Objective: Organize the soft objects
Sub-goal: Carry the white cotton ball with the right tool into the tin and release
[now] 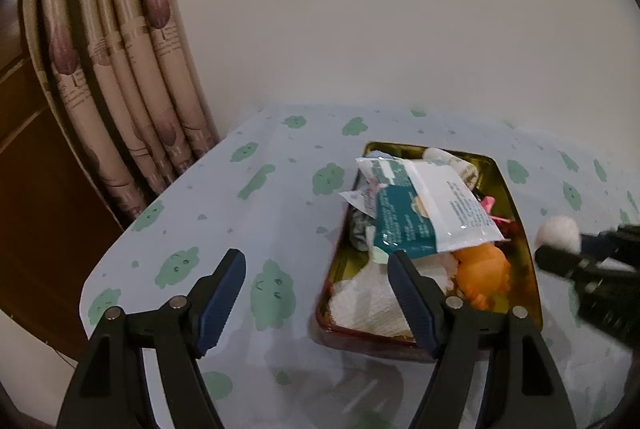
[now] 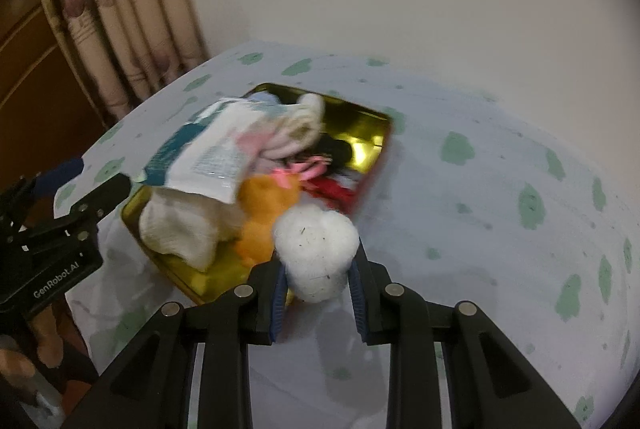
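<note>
The right gripper [image 2: 318, 271] is pinched on a white cotton ball [image 2: 316, 253], the fluff bulging out between both blue pads, and it hangs just off the near right corner of the gold tin [image 2: 372, 133]. In the left wrist view that same ball [image 1: 560, 233] shows at about three o'clock from the tin [image 1: 508, 185], carried above the cloud-print tablecloth [image 1: 256, 189].

The left gripper [image 1: 316, 293] has its jaws spread wide with nothing between them, hovering over the tin's near end, one finger over the folded white cloth [image 1: 372, 297].

The tin is crowded: a teal-and-white wipes packet [image 1: 420, 213] lies across the top, an orange plush toy [image 1: 484, 273] sits at the near right, and pink and red bits [image 2: 320, 173] lie behind it.

To place the ball well, I'd judge the best move is to bring it in over the rim toward eleven o'clock, aiming for the pocket between the orange toy and the right wall, then lower before letting go. Cotton is light and clings to the pads, so release low and draw back slowly. The left gripper could steady the tin's rim or hold the packet down so nothing tips out.
</note>
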### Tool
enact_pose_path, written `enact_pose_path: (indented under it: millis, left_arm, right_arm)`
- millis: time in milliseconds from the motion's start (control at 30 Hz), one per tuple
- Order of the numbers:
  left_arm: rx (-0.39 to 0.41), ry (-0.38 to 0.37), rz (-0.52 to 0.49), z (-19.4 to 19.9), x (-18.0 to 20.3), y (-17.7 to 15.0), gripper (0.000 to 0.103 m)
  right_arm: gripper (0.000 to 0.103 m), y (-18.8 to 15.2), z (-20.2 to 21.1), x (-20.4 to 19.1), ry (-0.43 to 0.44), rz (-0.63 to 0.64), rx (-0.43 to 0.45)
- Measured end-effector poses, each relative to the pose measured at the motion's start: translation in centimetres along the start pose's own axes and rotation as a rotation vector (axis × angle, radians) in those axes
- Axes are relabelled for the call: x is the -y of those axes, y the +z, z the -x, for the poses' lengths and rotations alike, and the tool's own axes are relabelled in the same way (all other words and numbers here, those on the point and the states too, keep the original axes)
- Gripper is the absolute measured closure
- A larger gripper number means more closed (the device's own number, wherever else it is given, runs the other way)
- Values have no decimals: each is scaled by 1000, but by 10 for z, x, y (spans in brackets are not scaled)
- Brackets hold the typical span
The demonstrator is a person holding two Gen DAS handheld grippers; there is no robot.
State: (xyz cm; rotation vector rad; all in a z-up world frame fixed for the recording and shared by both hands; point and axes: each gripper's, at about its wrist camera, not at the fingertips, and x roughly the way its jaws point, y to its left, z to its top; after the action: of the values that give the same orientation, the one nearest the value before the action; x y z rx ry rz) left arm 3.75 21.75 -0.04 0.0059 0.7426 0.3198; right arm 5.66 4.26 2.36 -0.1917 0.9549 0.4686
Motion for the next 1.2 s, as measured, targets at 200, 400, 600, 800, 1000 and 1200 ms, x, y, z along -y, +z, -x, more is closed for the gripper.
enact_pose_path:
  millis: [200, 400, 600, 800, 1000, 1200]
  left_arm:
    - [-16, 27, 43, -6, -11, 0, 27]
    - [-49, 30, 69, -13, -18, 1, 27]
    - [-60, 36, 86, -14, -22, 0, 27]
    - [-71, 36, 98, -13, -24, 0, 27]
    - [-70, 41, 105, -13, -24, 1, 27]
    - [-74, 37, 115, -12, -24, 0, 27]
  right_arm:
    - [78, 5, -15, -21, 37, 26, -26]
    - [77, 6, -34, -36, 41, 37, -28]
    - [73, 10, -42, -46, -24, 82, 14]
    - [48, 6, -37, -49, -29, 42, 34]
    - [33, 5, -19, -47, -34, -15, 46]
    - [18, -6, 4, -39, -65, -58, 66]
